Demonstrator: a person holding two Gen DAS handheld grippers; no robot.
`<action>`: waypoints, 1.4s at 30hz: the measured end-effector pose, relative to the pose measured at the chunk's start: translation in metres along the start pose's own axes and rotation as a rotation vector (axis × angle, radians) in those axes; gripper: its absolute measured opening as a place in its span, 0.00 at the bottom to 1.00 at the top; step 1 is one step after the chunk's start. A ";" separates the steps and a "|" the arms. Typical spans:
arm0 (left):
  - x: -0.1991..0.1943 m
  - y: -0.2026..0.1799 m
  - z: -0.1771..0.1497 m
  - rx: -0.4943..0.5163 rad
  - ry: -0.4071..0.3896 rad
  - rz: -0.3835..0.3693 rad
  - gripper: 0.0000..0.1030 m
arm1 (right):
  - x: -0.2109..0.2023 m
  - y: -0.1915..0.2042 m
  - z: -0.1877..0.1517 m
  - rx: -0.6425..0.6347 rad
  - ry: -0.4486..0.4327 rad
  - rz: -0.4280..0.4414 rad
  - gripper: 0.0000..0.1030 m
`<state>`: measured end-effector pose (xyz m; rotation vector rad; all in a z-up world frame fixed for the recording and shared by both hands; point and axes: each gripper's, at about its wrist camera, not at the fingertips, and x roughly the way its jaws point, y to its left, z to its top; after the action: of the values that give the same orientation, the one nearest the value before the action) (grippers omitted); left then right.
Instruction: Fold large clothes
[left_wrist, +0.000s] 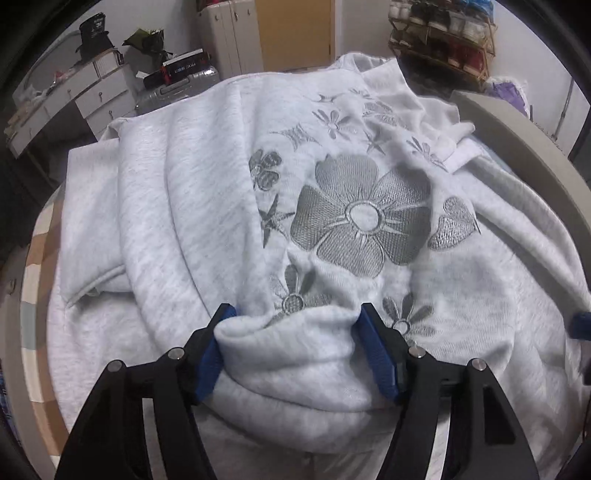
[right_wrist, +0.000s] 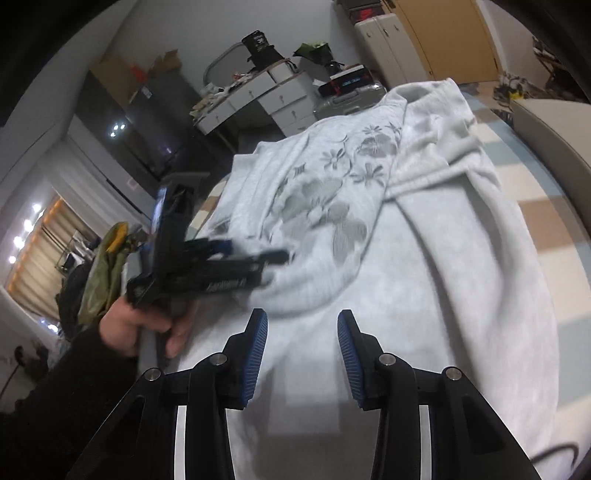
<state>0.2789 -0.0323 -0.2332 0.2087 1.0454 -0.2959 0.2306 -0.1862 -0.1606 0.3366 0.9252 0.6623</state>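
A large light-grey sweatshirt (left_wrist: 207, 206) with grey embroidered flowers (left_wrist: 360, 218) lies spread and partly folded over a bed. My left gripper (left_wrist: 295, 332) has its blue pads wide apart with a thick bunched fold of the sweatshirt between them; the pads touch the fold on both sides. It also shows in the right wrist view (right_wrist: 258, 258), held by a hand at the sweatshirt's (right_wrist: 424, 295) left edge. My right gripper (right_wrist: 302, 341) is open and empty, hovering above the plain part of the sweatshirt.
The bed has a striped cover (right_wrist: 535, 206) and a beige headboard (left_wrist: 524, 147) on the right. A white desk with drawers (left_wrist: 74, 96), a suitcase (left_wrist: 166, 92), a wardrobe (left_wrist: 229, 33) and a shoe rack (left_wrist: 443, 40) stand beyond the bed.
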 end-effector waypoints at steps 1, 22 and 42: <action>-0.005 0.000 0.000 0.004 0.004 0.013 0.61 | -0.006 0.002 0.000 0.004 -0.010 0.003 0.39; -0.268 -0.028 -0.146 -0.115 -0.363 -0.065 0.84 | -0.280 0.109 -0.020 -0.146 -0.359 -0.026 1.00; -0.119 0.003 -0.242 -0.477 0.000 -0.257 0.84 | -0.107 -0.057 -0.098 0.109 -0.061 -0.503 0.97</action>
<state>0.0264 0.0616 -0.2477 -0.3574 1.1135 -0.2691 0.1262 -0.3003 -0.1806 0.2062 0.9417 0.1403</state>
